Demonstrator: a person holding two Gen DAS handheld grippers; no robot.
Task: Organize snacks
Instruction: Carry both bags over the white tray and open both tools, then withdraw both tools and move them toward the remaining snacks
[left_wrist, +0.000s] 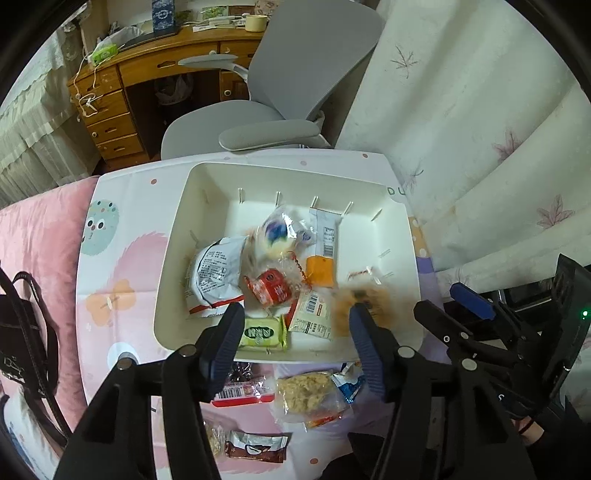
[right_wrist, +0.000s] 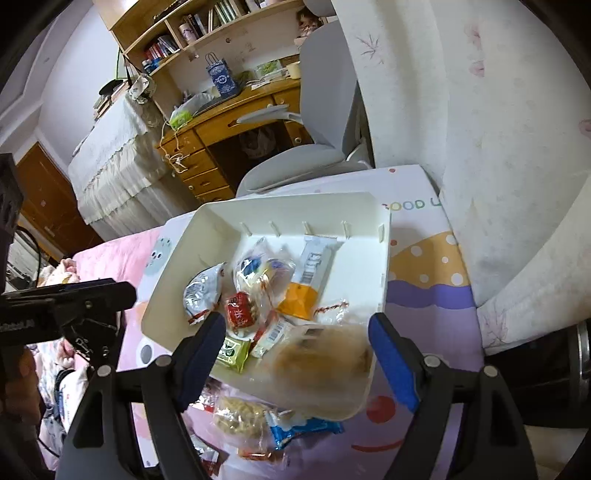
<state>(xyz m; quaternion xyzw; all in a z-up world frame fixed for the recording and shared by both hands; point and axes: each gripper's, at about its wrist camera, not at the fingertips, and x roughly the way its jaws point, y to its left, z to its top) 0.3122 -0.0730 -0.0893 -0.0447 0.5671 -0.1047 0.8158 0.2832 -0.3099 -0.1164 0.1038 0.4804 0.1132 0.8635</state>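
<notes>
Hovering released over the near rim of the white bin, left claw gripping nothing. Hanging released alongside, right claw, a blurred tan snack packet lying between its fingers at the bin's near corner, contact unclear. Lying nearer on the patterned tabletop, loose crumbly snack bag. Piling inside the bin, green packet, red packet, orange-and-white bar.

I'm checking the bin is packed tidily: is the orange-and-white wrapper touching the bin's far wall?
Apart. The right wrist view shows bare white floor between the orange-and-white wrapper top edge and the bin far wall.
</notes>
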